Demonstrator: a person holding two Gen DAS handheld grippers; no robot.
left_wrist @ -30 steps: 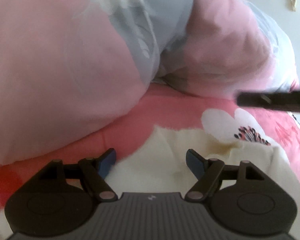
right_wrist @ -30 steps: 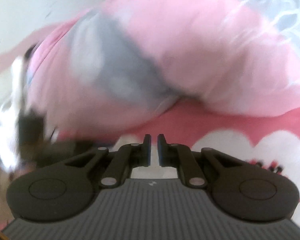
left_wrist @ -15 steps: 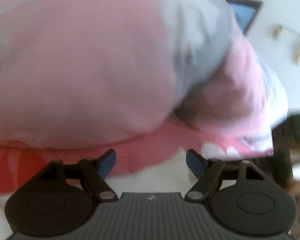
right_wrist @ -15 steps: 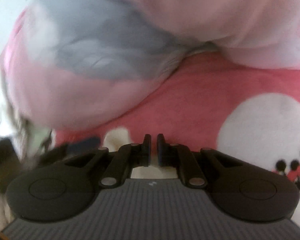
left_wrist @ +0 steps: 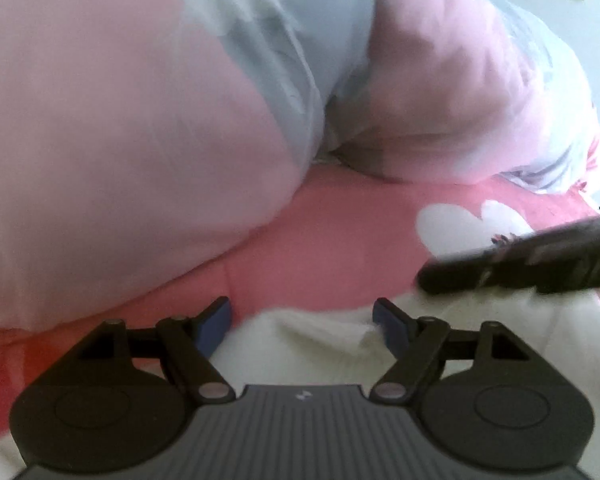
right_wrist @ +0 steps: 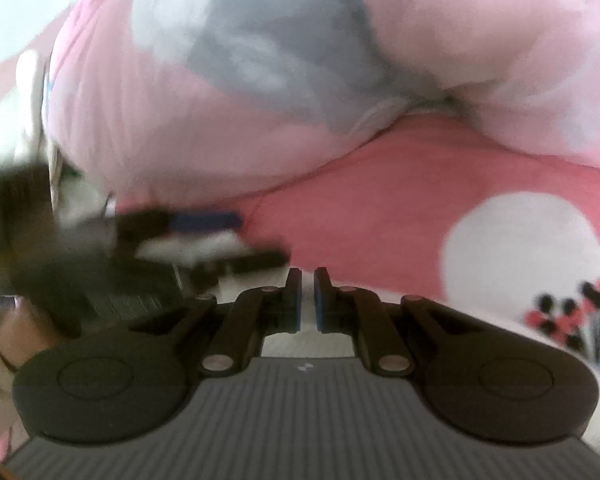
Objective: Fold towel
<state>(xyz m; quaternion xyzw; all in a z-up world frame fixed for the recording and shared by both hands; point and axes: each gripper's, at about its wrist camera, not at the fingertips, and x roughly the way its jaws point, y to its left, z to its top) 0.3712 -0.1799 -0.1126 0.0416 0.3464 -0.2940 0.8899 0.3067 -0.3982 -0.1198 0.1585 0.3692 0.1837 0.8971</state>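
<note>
Two grippers working a white towel on a pink bedspread.

The left gripper [left_wrist: 302,318] is hanging wide open and empty just above the towel [left_wrist: 312,344], whose near edge is lying between its fingers; the right gripper [right_wrist: 307,298] is sitting nearly closed, apparently pinching a white fold, though blur is obscuring it, beside a pink quilt [left_wrist: 112,140] bunching behind.

Soft daylight, motion blur (fisheye-curved edges).
</note>
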